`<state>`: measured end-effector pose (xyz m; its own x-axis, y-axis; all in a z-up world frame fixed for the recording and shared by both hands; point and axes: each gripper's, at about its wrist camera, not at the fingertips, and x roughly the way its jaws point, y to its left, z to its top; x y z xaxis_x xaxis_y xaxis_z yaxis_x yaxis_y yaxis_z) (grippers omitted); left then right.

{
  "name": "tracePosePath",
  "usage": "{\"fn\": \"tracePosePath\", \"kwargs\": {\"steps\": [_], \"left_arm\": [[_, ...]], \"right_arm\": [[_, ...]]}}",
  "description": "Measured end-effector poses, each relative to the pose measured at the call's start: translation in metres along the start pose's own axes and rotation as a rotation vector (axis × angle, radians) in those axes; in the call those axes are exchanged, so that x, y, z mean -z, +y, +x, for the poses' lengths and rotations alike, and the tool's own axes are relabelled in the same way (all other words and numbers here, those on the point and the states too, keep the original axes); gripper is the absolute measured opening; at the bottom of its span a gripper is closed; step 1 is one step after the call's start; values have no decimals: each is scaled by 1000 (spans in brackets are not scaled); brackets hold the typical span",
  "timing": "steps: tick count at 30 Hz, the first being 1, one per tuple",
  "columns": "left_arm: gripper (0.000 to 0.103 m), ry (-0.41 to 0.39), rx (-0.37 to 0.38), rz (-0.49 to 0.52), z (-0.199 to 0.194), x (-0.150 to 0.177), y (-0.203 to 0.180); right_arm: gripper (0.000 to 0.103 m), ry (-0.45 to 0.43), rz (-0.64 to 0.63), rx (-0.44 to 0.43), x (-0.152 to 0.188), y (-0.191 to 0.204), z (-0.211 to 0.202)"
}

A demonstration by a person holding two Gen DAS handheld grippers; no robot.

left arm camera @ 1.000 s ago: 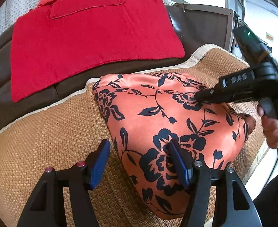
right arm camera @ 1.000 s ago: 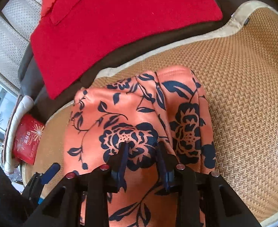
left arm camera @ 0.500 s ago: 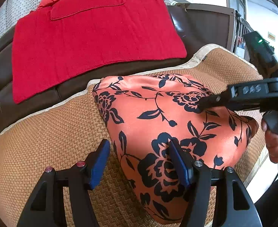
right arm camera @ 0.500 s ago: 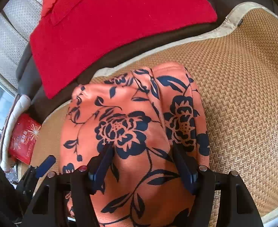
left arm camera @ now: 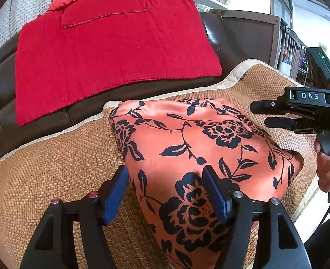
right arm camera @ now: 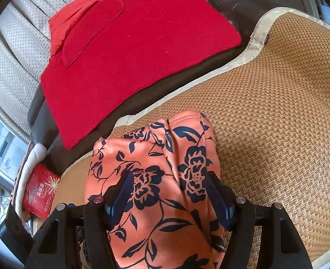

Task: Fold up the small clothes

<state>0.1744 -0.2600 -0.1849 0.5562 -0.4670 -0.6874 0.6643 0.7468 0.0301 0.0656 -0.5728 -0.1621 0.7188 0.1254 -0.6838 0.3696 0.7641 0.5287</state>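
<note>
A folded orange satin garment with dark flower print (left arm camera: 187, 139) lies on a woven straw mat (left arm camera: 53, 168). My left gripper (left arm camera: 165, 174) hovers low over the garment's near left edge. Its jaws are opening, its blue pads (left arm camera: 115, 192) stand apart, and the cloth runs under them without being pinched. In the right wrist view my right gripper (right arm camera: 168, 177) is open above the garment (right arm camera: 156, 224), with its pads (right arm camera: 216, 199) clear of the fabric. The left wrist view shows the right gripper (left arm camera: 265, 115) raised off the garment's far right side.
A red towel (left arm camera: 111, 49) drapes over the brown sofa back (left arm camera: 243, 35) behind the mat. A red packet (right arm camera: 39, 192) lies past the mat's left end. A person's hand (left arm camera: 326, 170) holds the right gripper's handle. The mat's pale border (right arm camera: 250, 51) marks its edge.
My right gripper has opened, let go of the fabric it pinched, and drawn up and back from the garment. The left gripper has stayed in place.
</note>
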Motion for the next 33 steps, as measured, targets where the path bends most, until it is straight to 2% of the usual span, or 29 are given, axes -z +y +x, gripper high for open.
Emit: {"fn": "tracePosePath", "kwargs": {"steps": [33], "left_arm": [[70,-8,-28,-32,-2,-9,8]], "right_arm": [[70,-40,58,0,0,-4,1]]}}
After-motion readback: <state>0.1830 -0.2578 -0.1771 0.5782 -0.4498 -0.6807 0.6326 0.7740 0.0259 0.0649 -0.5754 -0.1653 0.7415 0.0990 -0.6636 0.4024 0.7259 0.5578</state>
